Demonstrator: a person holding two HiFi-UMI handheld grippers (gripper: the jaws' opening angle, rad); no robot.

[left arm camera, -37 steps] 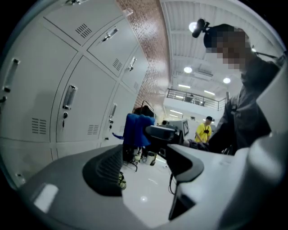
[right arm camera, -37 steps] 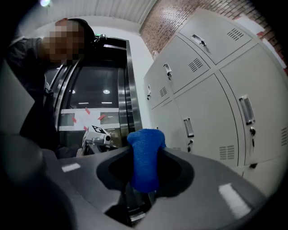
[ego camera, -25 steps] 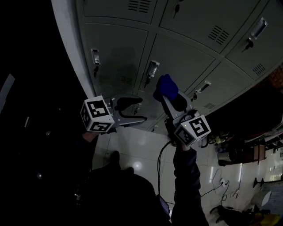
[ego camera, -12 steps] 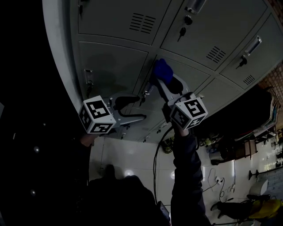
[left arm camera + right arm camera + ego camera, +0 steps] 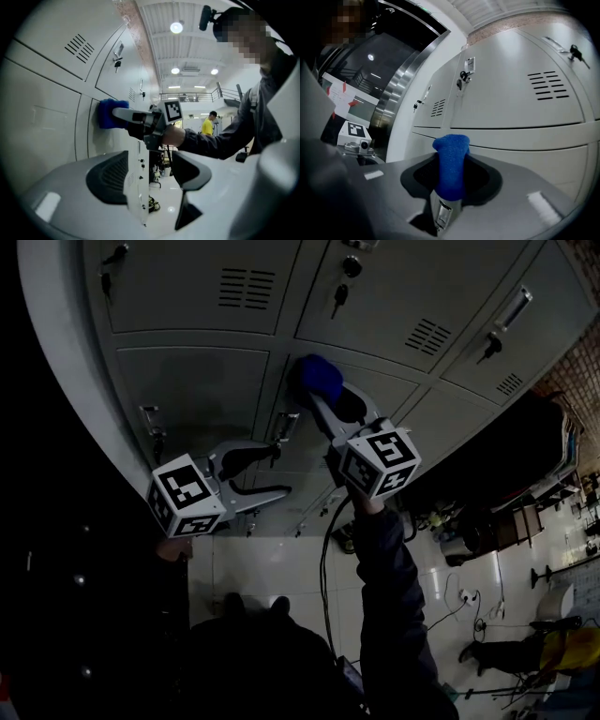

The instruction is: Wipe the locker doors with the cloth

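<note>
The right gripper (image 5: 328, 401) is clamped on the blue cloth (image 5: 318, 378). The cloth is pressed against a grey locker door (image 5: 375, 381), beside the seam between two doors. The left gripper (image 5: 270, 471) is held lower, near the lockers, with its jaws apart and nothing gripped.

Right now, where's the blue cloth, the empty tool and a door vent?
blue cloth (image 5: 451, 164), right gripper view, its middle.
left tool (image 5: 150, 159), left gripper view, between its jaws.
door vent (image 5: 548, 86), right gripper view, middle slot.

Glossy pale floor tiles (image 5: 272, 563) reflect spots of light; a brick wall (image 5: 574, 381) stands at the head view's right edge, and round ceiling lamps (image 5: 176, 27) glow overhead.
</note>
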